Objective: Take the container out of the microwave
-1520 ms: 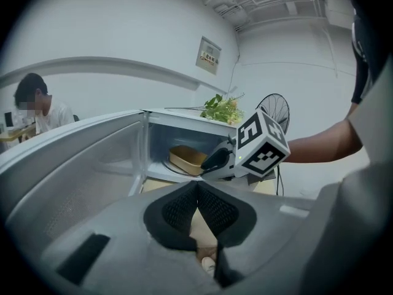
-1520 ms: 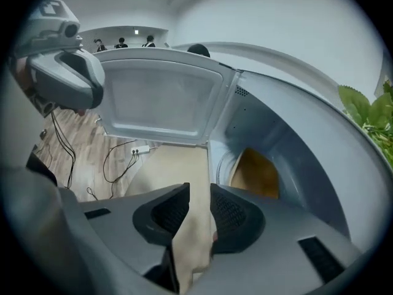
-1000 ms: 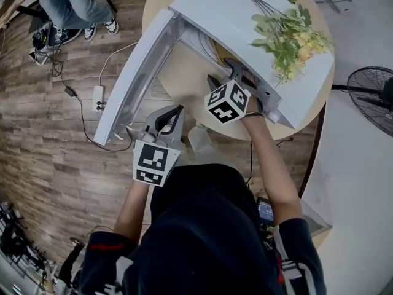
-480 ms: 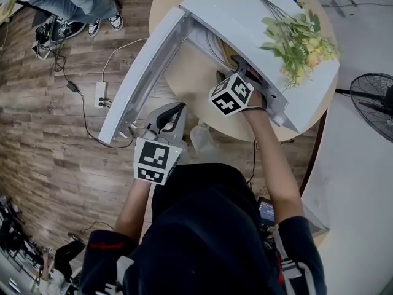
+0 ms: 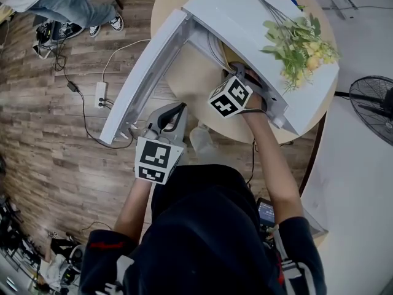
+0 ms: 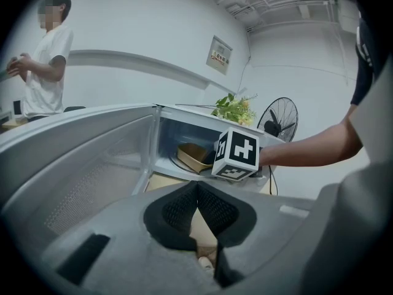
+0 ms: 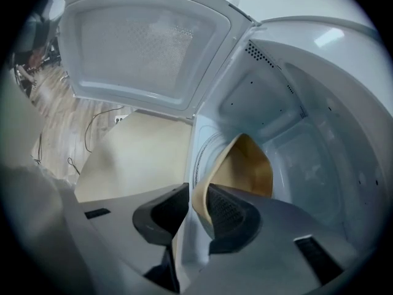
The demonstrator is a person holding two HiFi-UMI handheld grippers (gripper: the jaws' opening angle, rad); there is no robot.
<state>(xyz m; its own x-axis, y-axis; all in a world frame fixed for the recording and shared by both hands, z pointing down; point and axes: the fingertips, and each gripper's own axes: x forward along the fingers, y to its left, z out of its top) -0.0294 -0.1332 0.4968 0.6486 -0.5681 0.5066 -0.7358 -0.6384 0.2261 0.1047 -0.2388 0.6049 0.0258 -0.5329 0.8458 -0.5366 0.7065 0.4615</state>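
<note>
Ahead of the left claw (image 6: 198, 192), grey with black pads (image 6: 178, 214), the microwave (image 5: 227, 23) is white and the container (image 6: 193, 155) inside it tan. The flowers (image 6: 236, 110) above are yellow and green.

White microwave (image 5: 245, 14) on round bench (image 5: 187, 82), door (image 5: 144, 78) swung open — flowers (image 5: 298, 39) lying on top, tan container (image 5: 228, 55) just visible inside. Left gripper (image 5: 175, 112) hangs beside the door's edge.

Container (image 7: 249, 165) inside microwave (image 5: 236, 11) on table (image 5: 187, 82); flowers (image 5: 299, 39) atop.
</note>
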